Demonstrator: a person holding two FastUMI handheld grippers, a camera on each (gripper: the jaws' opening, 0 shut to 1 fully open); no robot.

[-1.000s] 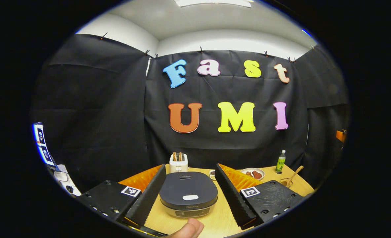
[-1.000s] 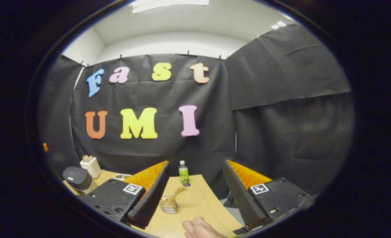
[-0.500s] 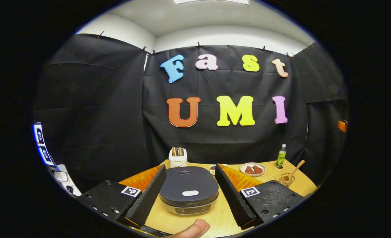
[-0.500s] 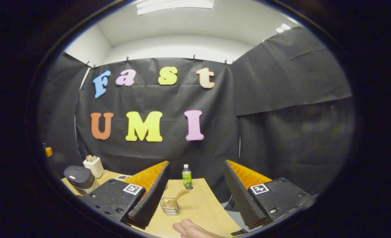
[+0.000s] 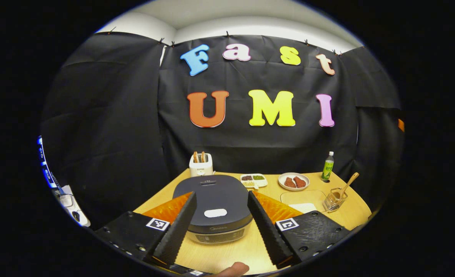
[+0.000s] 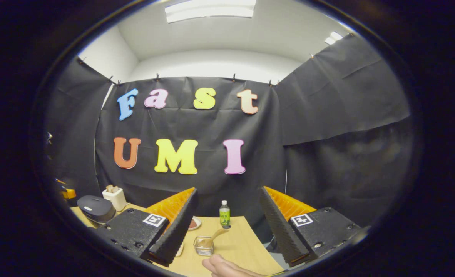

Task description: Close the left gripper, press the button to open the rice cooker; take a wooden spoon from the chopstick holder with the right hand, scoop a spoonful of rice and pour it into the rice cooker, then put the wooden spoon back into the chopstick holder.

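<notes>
The rice cooker (image 5: pixel 216 206) sits low centre in the left gripper view, lid down, looks heavy and rigid, so a firm poke on the pale button (image 5: pixel 215 212) should do, no grabbing needed. The left gripper (image 5: pixel 219 227) hangs just above it, fingers wide apart. The right gripper (image 6: pixel 227 227), also spread, points at the wooden spoon (image 6: pixel 212 237) in the chopstick holder (image 6: pixel 203 246), bottom centre.

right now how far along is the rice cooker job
Nothing looks done yet: the rice cooker lid is down. In hand: the left gripper, open, hovers near it. Left: closing, pressing the button, then scooping with the wooden spoon standing in its chopstick holder.
</notes>
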